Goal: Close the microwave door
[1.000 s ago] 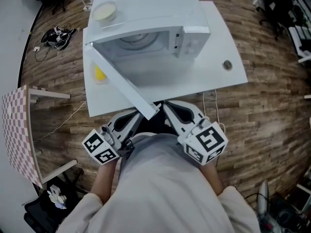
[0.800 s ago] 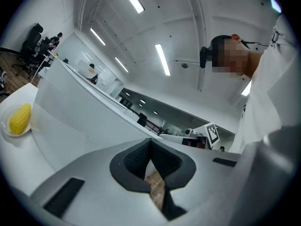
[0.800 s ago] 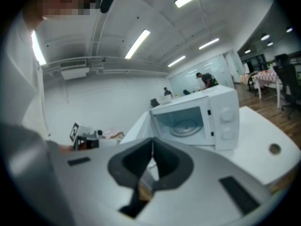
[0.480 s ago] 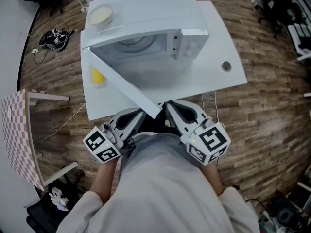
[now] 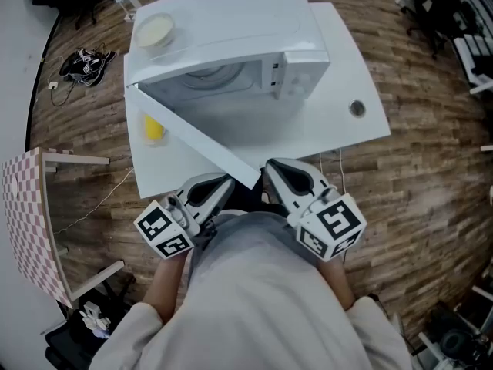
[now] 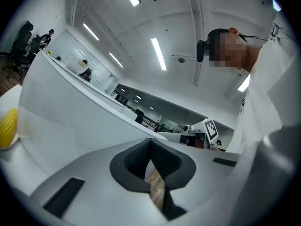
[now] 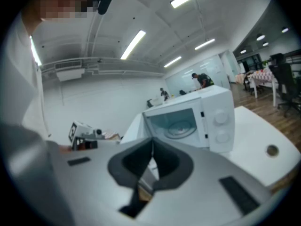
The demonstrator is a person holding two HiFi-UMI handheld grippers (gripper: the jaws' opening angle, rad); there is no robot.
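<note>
The white microwave (image 5: pixel 231 33) stands on a white table (image 5: pixel 339 122) with its door (image 5: pixel 192 133) swung wide open toward me. The door's free edge ends between my two grippers. My left gripper (image 5: pixel 222 185) is shut and empty, just left of that edge on the door's outer side; whether it touches the door I cannot tell. In the left gripper view the door (image 6: pixel 70 112) fills the left half. My right gripper (image 5: pixel 271 168) is shut and empty, right of the edge. The right gripper view looks past the gripper (image 7: pixel 152 144) into the microwave (image 7: pixel 216 121) and its turntable (image 7: pixel 178 126).
A pale bowl (image 5: pixel 156 29) sits on top of the microwave. A yellow object (image 5: pixel 153 128) lies on the table behind the open door. A round grommet (image 5: pixel 357 109) marks the table's right side. A checkered table (image 5: pixel 23 222) stands at the left, cables (image 5: pixel 81 58) on the floor.
The door's free edge has shifted slightly right in the head view. Both grippers stay shut and nearly in place below the table's front edge.
</note>
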